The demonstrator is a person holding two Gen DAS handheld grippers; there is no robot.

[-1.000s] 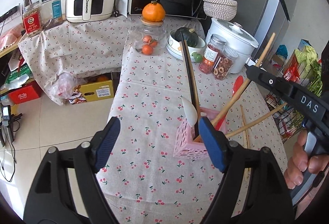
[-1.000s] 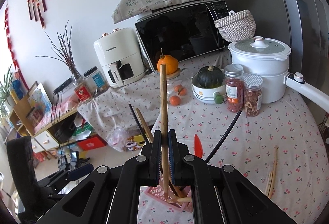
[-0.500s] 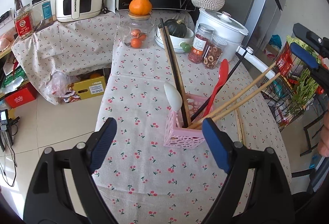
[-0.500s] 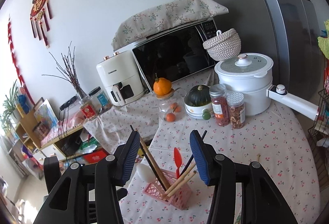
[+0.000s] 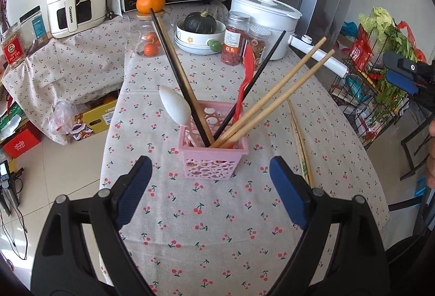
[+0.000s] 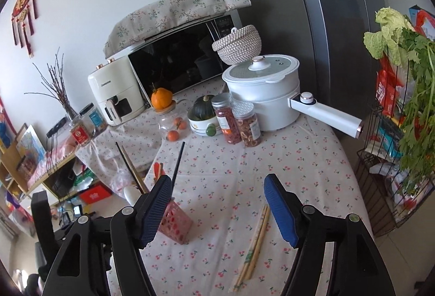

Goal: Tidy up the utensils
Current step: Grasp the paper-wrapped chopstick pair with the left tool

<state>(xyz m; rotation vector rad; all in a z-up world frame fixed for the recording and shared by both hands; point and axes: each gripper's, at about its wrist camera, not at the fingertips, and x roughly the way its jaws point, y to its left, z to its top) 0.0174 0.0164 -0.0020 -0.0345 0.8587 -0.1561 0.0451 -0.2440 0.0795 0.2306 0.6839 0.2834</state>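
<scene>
A pink perforated holder (image 5: pixel 213 157) stands on the cherry-print tablecloth (image 5: pixel 217 228). It holds a white spoon (image 5: pixel 174 105), a red spoon (image 5: pixel 246 78), dark chopsticks (image 5: pixel 176 73) and two wooden chopsticks (image 5: pixel 282 94). A wooden chopstick pair (image 5: pixel 300 149) lies flat to its right, also in the right wrist view (image 6: pixel 254 244). My left gripper (image 5: pixel 210 195) is open and empty, just in front of the holder. My right gripper (image 6: pixel 214 209) is open and empty above the table, with the holder (image 6: pixel 174 225) at its left finger and the loose pair below.
At the table's far end stand a white pot with a long handle (image 6: pixel 272 89), two spice jars (image 6: pixel 239 122), a bowl with a squash (image 6: pixel 204 114), a jar of oranges (image 6: pixel 171 127), a microwave (image 6: pixel 179 62) and an air fryer (image 6: pixel 114 94). A wire rack of vegetables (image 6: pixel 402 133) stands right.
My right gripper was shut on a wooden chopstick over the holder. It has opened, left the chopstick in the holder, and pulled back to the right. My left gripper shifted slightly.
</scene>
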